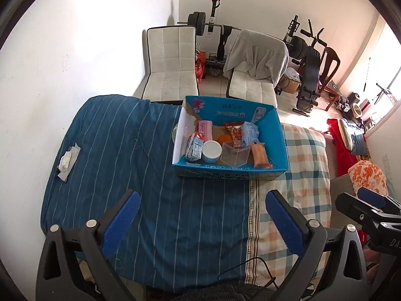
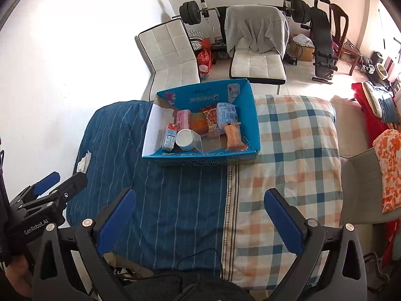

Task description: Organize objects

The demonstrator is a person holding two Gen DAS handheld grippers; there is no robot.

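Note:
A blue cardboard box [image 1: 280,135] [image 2: 253,115] stands on the bed, where the striped blue cover meets the checked cover. It holds a milk carton [image 1: 194,148] [image 2: 170,138], a white tub [image 1: 211,150] [image 2: 184,139], a clear plastic box [image 1: 235,154] [image 2: 209,141], an orange packet [image 1: 260,154] [image 2: 234,138], a pink pack [image 1: 205,129] and snack bags. A crumpled tissue [image 1: 67,160] [image 2: 83,162] lies on the bed's left edge. My left gripper [image 1: 203,215] is open and empty, well in front of the box. My right gripper [image 2: 200,212] is open and empty too.
Two white chairs [image 1: 170,60] [image 2: 255,62] stand beyond the bed, one draped with a grey cloth. Weight equipment [image 1: 308,70] fills the back of the room. A black cable [image 2: 198,258] lies on the bed's near edge. A chair with an orange cloth [image 2: 388,170] stands at the right.

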